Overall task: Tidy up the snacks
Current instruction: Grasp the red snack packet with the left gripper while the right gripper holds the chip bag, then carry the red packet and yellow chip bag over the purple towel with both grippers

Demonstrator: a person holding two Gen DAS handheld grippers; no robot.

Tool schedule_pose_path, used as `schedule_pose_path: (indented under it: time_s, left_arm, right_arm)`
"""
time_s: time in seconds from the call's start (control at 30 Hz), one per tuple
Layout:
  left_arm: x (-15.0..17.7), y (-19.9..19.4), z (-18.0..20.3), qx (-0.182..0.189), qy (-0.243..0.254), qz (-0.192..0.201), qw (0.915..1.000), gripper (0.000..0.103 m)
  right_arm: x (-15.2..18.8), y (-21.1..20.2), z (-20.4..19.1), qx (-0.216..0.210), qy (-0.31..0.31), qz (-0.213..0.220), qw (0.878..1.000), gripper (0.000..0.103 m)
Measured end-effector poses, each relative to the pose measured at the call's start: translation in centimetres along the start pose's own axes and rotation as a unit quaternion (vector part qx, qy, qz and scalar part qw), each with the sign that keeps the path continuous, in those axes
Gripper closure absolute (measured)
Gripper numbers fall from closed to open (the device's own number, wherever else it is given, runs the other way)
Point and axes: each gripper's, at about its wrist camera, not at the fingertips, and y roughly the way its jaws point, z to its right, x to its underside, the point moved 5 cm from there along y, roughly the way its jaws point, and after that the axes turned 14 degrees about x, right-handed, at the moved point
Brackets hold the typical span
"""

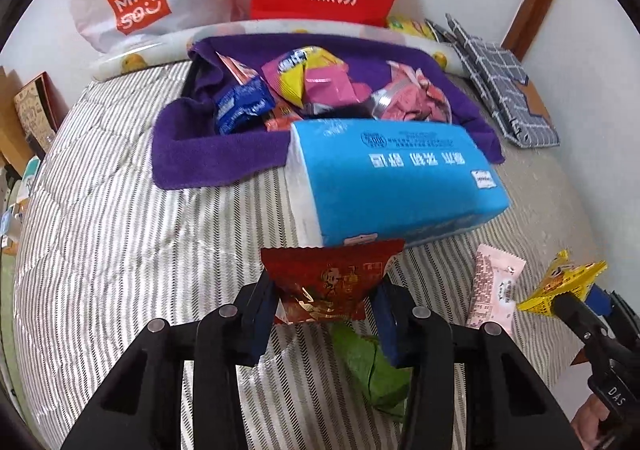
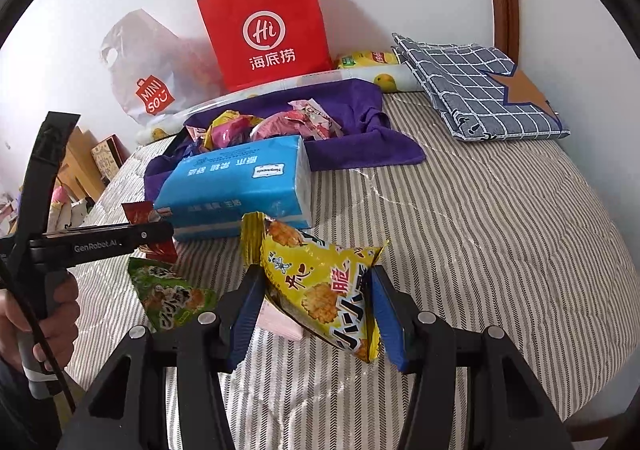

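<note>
So I have the left gripper clamped on the red packet and the right gripper on the yellow packet, both raised off the striped bedcover, presumably bound for the snack pile on the purple towel ahead, past the blue tissue pack.

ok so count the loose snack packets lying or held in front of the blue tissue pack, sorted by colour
Red foil packet, in the left tongs: 1
Yellow cracker packet, in the right tongs: 1
Green crinkly packet, on the striped quilt: 1
Pale pink flat packet, on the quilt: 1
Total: 4
</note>
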Motion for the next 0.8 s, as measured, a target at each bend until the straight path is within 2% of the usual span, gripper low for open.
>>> schedule_pose_path:
  time_s: [0.47,0.8]
  left_arm:
    - [-1.4,-4.3,1.1,0.037,0.004,0.040,0.9985,0.060]
    - [-2.6,-5.1,1.9,0.058,0.016,0.044,0.9972,0.060]
  right_arm:
    - [-2.6,-2.5,-1.1,0.015,-0.004,0.030,0.999,0.052]
    - [-5.3,-3.3,-2.2,0.012,-0.001,0.048,0.999,0.052]
